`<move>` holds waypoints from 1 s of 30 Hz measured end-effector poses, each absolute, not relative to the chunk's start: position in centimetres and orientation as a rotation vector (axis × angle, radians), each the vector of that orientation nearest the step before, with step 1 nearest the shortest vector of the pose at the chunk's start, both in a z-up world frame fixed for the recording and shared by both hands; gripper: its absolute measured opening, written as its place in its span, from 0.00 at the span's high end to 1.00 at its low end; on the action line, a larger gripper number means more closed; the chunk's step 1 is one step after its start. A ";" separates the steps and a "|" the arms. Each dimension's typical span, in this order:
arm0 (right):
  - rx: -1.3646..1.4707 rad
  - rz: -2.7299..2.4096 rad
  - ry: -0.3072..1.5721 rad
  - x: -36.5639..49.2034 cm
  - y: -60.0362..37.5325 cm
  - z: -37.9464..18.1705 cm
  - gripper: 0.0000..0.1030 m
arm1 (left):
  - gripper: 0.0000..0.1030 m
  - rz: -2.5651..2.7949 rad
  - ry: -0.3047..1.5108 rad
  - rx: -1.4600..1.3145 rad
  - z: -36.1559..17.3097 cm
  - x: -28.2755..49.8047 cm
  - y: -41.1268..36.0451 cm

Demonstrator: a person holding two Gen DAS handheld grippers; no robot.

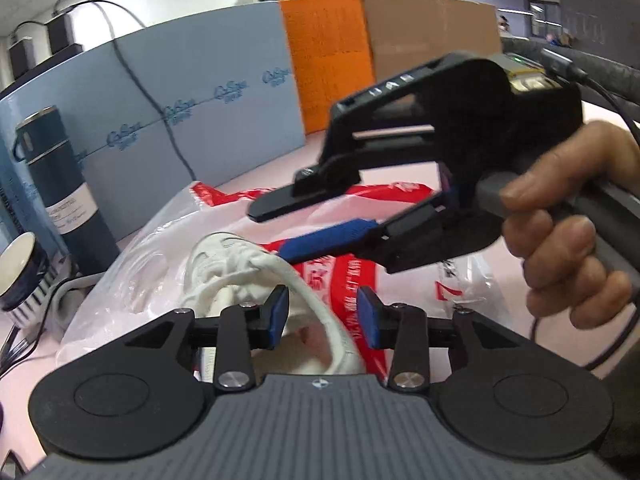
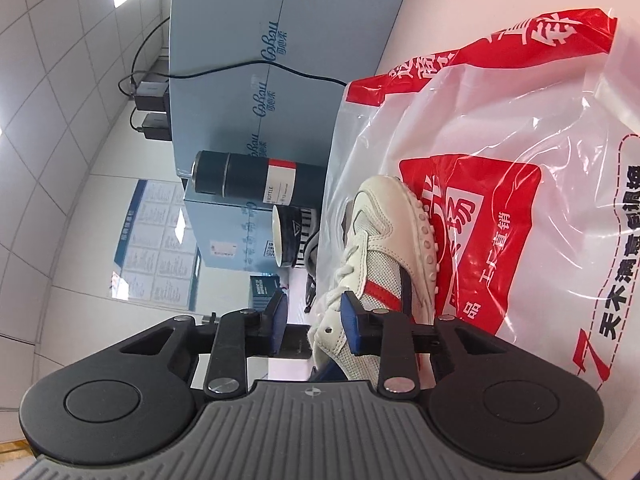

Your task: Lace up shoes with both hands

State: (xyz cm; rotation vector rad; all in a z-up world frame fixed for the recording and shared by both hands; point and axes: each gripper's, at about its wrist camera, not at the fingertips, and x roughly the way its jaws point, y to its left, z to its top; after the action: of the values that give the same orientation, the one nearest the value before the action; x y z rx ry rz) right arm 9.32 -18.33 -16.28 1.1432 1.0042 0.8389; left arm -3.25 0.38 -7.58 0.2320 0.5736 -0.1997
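While the white shoe (image 2: 384, 248) with red and dark blue stripes lies on a clear plastic bag (image 2: 520, 128) with red print, at the centre of the right wrist view, its white lace (image 1: 320, 300) shows in the lower middle of the left wrist view, running between the two blue pads of the left gripper (image 1: 323, 316). These pads stand apart on both sides of the lace and do not press it, so this gripper is partly open and grips nothing. In the right half of the same view a hand (image 1: 572, 216) holds the right gripper (image 1: 276, 236) by its grey handle, tilted, with the fingers pointing to the left above the shoe; its jaws stand a little apart, with nothing between them. In the right wrist view, one blue pad is just at the shoe's laced edge; I cannot tell if it touches. A dark bottle (image 2: 256, 184) and a cup (image 2: 292, 236) stand beside the bag.
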 end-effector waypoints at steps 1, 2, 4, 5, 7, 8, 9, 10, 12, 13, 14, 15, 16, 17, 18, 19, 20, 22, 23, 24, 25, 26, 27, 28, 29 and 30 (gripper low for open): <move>1.139 0.835 1.004 9.3 -18.2 -16.2 0.72 | 0.64 -0.187 0.574 0.215 -7.6 -3.1 0.7; 1.137 0.829 1.004 9.4 -18.2 -16.2 0.72 | 0.62 -0.174 0.575 0.198 -7.5 -3.0 1.0; 1.126 0.811 1.008 9.4 -18.2 -16.2 0.72 | 0.58 -0.162 0.574 0.171 -7.5 -2.8 1.6; 1.117 0.807 1.010 9.4 -18.1 -16.2 0.74 | 0.57 -0.167 0.573 0.172 -7.5 -2.8 1.6; 1.077 0.795 1.018 9.5 -17.8 -16.0 0.82 | 0.48 -0.182 0.569 0.189 -7.5 -2.9 1.4; 1.047 0.787 1.022 9.5 -17.7 -15.8 0.88 | 0.47 -0.191 0.566 0.197 -7.5 -2.9 1.3; 1.029 0.781 1.022 9.5 -17.6 -15.7 0.90 | 0.47 -0.203 0.559 0.203 -7.4 -3.0 1.2; 1.018 0.775 1.017 9.5 -17.5 -15.7 0.94 | 0.46 -0.216 0.553 0.208 -7.4 -3.1 1.2; 1.024 0.765 0.993 9.4 -17.8 -15.6 0.97 | 0.46 -0.236 0.548 0.217 -7.4 -3.2 1.0; 1.041 0.761 0.973 9.3 -18.0 -15.5 0.97 | 0.46 -0.236 0.551 0.222 -7.4 -3.2 1.0; 1.059 0.750 0.951 9.2 -18.4 -15.4 0.97 | 0.44 -0.236 0.553 0.226 -7.4 -3.2 1.0; 1.078 0.738 0.928 9.2 -18.9 -15.2 0.98 | 0.39 -0.236 0.553 0.224 -7.4 -3.2 1.1; 1.107 0.723 0.904 9.2 -19.4 -15.1 0.99 | 0.37 -0.235 0.553 0.222 -7.4 -3.3 1.1; 1.135 0.709 0.879 9.1 -20.0 -15.1 0.99 | 0.37 -0.235 0.553 0.220 -7.4 -3.3 1.2; 1.131 0.712 0.877 9.2 -20.1 -15.0 0.99 | 0.36 -0.238 0.555 0.220 -7.4 -3.3 1.3; 1.127 0.716 0.875 9.3 -20.3 -14.9 0.99 | 0.34 -0.242 0.556 0.224 -7.5 -3.3 1.3; 1.122 0.731 0.891 9.3 -20.1 -14.9 0.96 | 0.33 -0.246 0.559 0.229 -7.5 -3.3 1.2; 1.082 0.748 0.923 9.1 -19.2 -14.9 0.94 | 0.32 -0.262 0.565 0.234 -7.5 -3.3 1.1; 1.062 0.756 0.939 9.0 -18.7 -14.9 0.90 | 0.31 -0.268 0.567 0.237 -7.5 -3.3 1.1; 1.045 0.762 0.953 8.9 -18.3 -14.9 0.87 | 0.30 -0.271 0.569 0.244 -7.6 -3.4 1.0; 1.034 0.765 0.959 8.8 -18.1 -14.9 0.83 | 0.27 -0.274 0.570 0.251 -7.6 -3.5 0.9; 1.026 0.765 0.958 8.7 -17.8 -14.8 0.81 | 0.26 -0.277 0.572 0.258 -7.6 -3.6 0.8; 1.021 0.765 0.956 8.7 -17.7 -14.8 0.81 | 0.25 -0.279 0.575 0.264 -7.7 -3.6 0.8; 1.014 0.762 0.952 8.7 -17.5 -14.7 0.81 | 0.24 -0.280 0.579 0.269 -7.7 -3.7 0.9; 1.005 0.759 0.948 8.7 -17.4 -14.7 0.81 | 0.24 -0.281 0.583 0.273 -7.8 -3.8 0.9; 0.996 0.757 0.946 8.8 -17.2 -14.8 0.81 | 0.23 -0.279 0.587 0.276 -7.8 -3.9 0.9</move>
State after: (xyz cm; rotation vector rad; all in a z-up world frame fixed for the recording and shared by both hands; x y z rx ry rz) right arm 8.81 -17.20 -14.75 0.9964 0.9455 0.7567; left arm -3.85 0.90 -7.81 0.2765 0.5869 -0.2792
